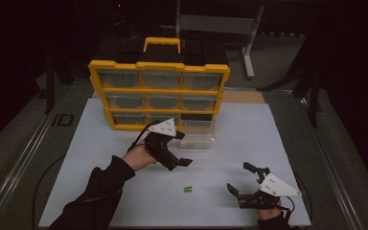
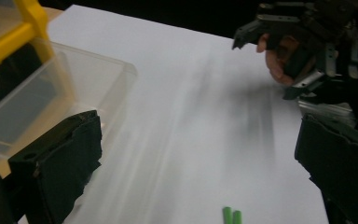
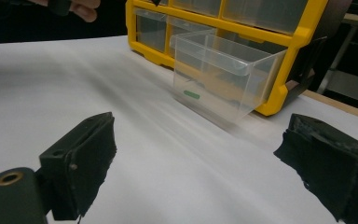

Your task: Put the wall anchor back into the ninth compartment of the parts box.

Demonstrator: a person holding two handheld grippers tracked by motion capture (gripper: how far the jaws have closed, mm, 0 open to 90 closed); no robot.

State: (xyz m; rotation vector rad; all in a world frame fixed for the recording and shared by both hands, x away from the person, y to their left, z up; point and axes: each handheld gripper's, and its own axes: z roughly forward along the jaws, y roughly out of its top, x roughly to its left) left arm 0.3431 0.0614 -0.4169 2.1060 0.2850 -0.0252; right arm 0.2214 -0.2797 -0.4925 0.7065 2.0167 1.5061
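Two small green pieces (image 1: 187,189) lie side by side on the white mat, between both hands; they also sit low in the left gripper view (image 2: 232,216). A clear plastic drawer (image 1: 199,135) stands pulled out of the yellow organizer's (image 1: 158,91) bottom right slot. In the right gripper view a green piece (image 3: 191,95) lies inside the drawer (image 3: 223,70). My left gripper (image 1: 183,149) is open and empty, beside the drawer's front and above the mat. My right gripper (image 1: 239,177) is open and empty near the front right, pointing toward the drawer.
The white mat (image 1: 100,143) covers most of the table, with a grey border around it. The organizer holds several closed clear drawers and has a yellow handle (image 1: 162,44). A metal stand (image 1: 249,43) rises behind it. The surroundings are dark.
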